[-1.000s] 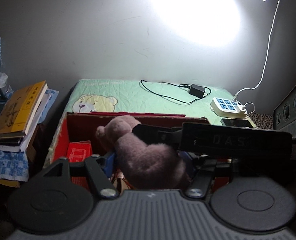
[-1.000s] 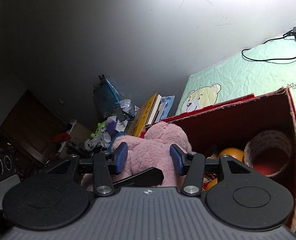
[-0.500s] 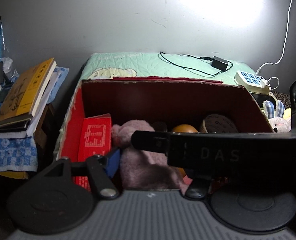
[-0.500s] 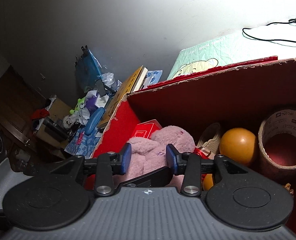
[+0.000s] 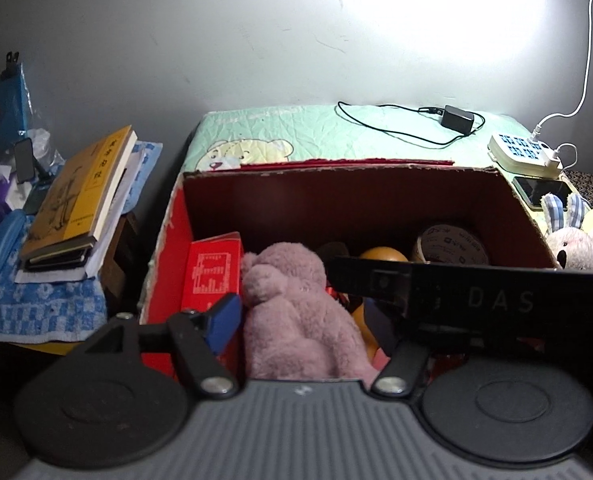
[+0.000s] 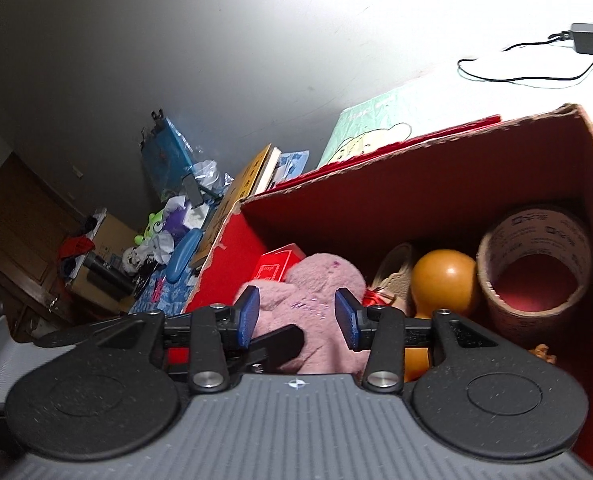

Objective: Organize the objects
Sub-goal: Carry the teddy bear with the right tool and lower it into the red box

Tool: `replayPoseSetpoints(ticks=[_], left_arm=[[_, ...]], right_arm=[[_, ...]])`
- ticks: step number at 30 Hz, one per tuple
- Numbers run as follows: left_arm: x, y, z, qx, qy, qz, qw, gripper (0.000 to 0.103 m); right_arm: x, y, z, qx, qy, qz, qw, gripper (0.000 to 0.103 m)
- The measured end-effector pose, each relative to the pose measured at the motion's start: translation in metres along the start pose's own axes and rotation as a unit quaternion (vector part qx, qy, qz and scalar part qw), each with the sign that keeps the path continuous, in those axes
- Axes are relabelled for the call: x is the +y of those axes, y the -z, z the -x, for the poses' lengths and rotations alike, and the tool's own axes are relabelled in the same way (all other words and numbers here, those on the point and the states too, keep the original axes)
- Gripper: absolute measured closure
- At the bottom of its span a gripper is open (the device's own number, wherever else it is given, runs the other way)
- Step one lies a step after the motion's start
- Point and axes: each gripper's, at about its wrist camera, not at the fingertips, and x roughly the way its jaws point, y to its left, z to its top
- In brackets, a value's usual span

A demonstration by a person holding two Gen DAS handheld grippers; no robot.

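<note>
A pink plush toy (image 5: 296,320) lies inside the red cardboard box (image 5: 376,172), beside a small red carton (image 5: 212,272). My left gripper (image 5: 308,320) straddles the plush with its jaws opening; its left blue pad (image 5: 222,322) stands just off the fur, and its right finger is hidden behind my right gripper's black body (image 5: 476,300). In the right wrist view the plush toy (image 6: 320,280) sits between the blue pads (image 6: 346,318) of my right gripper (image 6: 297,318), whose jaws are opening too, a little apart from the fur.
An orange ball (image 6: 444,280) and a tape roll (image 6: 536,264) fill the box's right half. Stacked books (image 5: 76,200) lie on a blue cloth to the left. Behind the box, a green quilt (image 5: 316,136) carries a charger (image 5: 458,118) and power strip (image 5: 524,152). A bunny toy (image 5: 572,240) sits at right.
The plush was held above the box rim a second ago and now rests down inside the box. The right pads drew in on it, then spread apart again.
</note>
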Motion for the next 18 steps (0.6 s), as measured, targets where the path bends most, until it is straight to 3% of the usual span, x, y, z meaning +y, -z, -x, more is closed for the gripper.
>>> replayPoseSetpoints(ticks=[10,18], left_arm=[[-0.012,0.003,-0.003,0.045,-0.048,-0.009,0.9978,0.032],[-0.023,0.003,0.008,0.051,-0.048,0.001,0.9976,0.031]], right_arm=[[0.003,0.006,0.027,-0.032,0.060,0.031,0.997,0.051],[0.008,0.011,0.048,-0.050,0.078,0.045,0.995,0.048]])
